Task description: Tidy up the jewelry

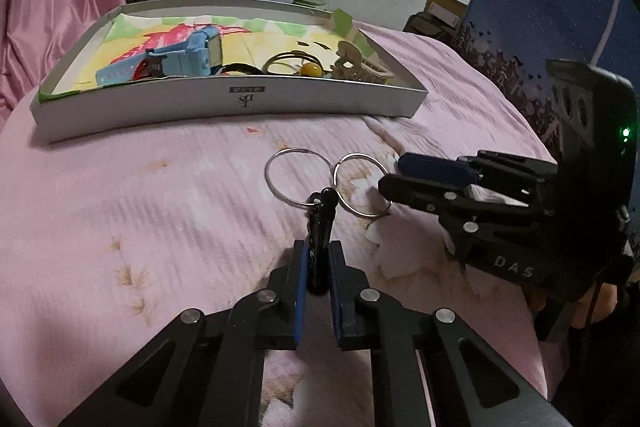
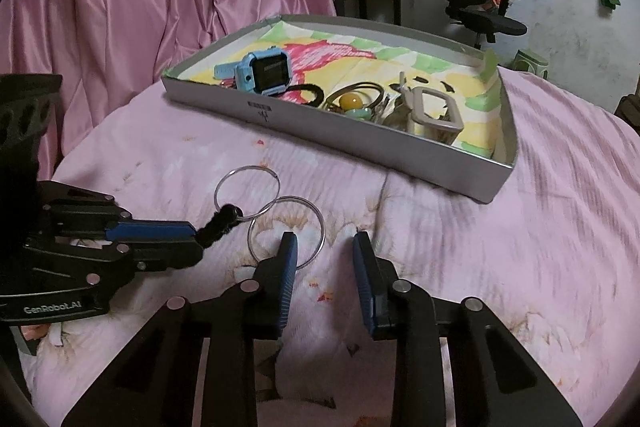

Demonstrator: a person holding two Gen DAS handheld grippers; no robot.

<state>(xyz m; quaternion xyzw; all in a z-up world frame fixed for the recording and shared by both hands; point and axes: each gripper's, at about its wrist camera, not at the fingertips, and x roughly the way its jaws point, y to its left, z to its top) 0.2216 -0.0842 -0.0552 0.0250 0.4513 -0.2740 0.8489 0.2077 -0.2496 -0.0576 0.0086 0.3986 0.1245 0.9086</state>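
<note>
Left hand-held gripper point(image 1: 318, 263) clamps black strap point(image 1: 322, 227) lengthwise, rings point(image 1: 298, 181) forward.

Two thin silver rings point(image 1: 296, 177) lie side by side on a pink bedspread, joined through a short black strap point(image 1: 322, 227). The strap's free end is pinched between the blue pads of the left gripper point(image 1: 318, 277). The far ring point(image 2: 246, 191) lies flat; the near ring point(image 2: 286, 231) overlaps it slightly at the strap. Beyond them on the bed sits a shallow white box point(image 1: 240, 103) lined with brightly coloured paper. Inside it lie a light-blue smartwatch point(image 2: 264, 71) propped on edge, black hair ties point(image 2: 310, 93), a yellow bead point(image 2: 351, 101) on dark loops, and a beige hair claw point(image 2: 434, 109) near the box's right end.
</note>
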